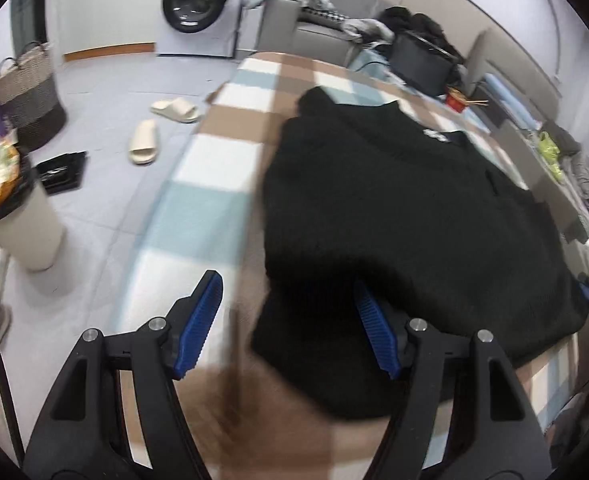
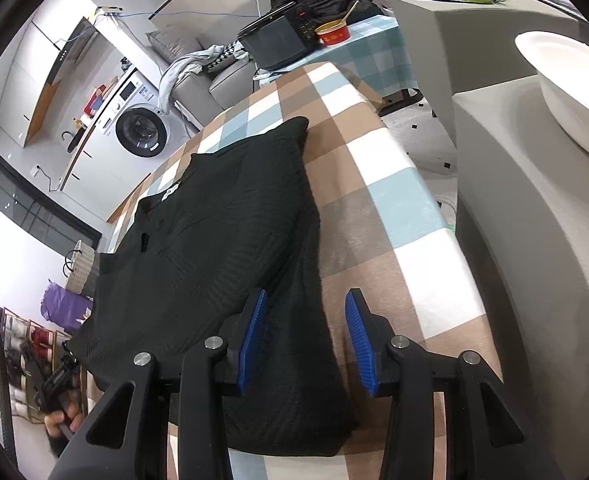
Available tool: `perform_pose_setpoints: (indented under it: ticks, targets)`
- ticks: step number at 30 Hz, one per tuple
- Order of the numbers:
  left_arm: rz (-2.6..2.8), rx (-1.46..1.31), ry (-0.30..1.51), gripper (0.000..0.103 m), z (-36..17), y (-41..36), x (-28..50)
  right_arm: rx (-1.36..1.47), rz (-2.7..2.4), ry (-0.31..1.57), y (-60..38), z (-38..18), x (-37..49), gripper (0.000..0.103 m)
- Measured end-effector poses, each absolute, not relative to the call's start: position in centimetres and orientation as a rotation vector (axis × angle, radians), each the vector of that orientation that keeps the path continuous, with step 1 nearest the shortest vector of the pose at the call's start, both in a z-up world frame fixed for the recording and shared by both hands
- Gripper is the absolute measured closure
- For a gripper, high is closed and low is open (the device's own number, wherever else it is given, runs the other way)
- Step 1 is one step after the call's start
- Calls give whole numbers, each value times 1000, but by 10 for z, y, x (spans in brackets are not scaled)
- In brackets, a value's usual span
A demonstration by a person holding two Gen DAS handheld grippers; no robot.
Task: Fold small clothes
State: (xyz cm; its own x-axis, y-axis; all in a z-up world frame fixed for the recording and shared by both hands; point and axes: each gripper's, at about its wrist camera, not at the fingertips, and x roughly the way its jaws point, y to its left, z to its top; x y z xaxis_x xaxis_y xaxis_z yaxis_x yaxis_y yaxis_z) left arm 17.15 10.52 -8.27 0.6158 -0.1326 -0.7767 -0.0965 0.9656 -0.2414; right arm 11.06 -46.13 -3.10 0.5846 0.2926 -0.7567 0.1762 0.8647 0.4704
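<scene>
The sweater [image 2: 222,240] lies flat on the worktop [image 2: 374,184]. Left tool [image 1: 290,320] and right tool [image 2: 306,336] are part open, empty, straddling the hem. Step: regrasp. Next: close on corners.

the left wrist view rides just behind the left gripper [image 1: 286,320], looking steeply down and close over the near left edge of the black sweater [image 1: 406,208] on the checked cloth [image 1: 230,128], with the floor to its left. the right wrist view sits behind the right gripper [image 2: 304,336], close over the sweater's right edge. both share the sweater, the cloth and the far washing machine [image 1: 198,4].
</scene>
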Motion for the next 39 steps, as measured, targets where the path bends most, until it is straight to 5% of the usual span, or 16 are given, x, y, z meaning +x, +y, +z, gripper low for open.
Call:
perform_pose_setpoints:
  ticks: [5, 11, 15, 26, 28, 30, 33, 39]
  targets:
    - [-81, -308, 934, 38, -86, 92, 203, 550, 73, 966, -459, -34, 112, 61]
    - [-118, -383, 904, 88, -81, 97, 196, 554, 69, 974, -459, -37, 113, 61]
    - [-128, -432, 837, 96, -66, 110, 166, 552, 69, 981, -459, -39, 117, 61]
    - [-88, -431, 849, 94, -60, 131, 81, 560, 86, 994, -457, -41, 121, 61]
    - [-68, -450, 851, 79, -63, 136, 81, 563, 82, 988, -458, -40, 122, 61]
    - [-57, -487, 843, 50, -63, 139, 89, 563, 84, 986, -458, -39, 124, 60]
    - [-69, -473, 808, 41, -60, 133, 109, 564, 90, 982, -457, -39, 123, 60]
    - [-156, -445, 828, 41, -61, 110, 157, 573, 87, 977, -460, -39, 116, 55]
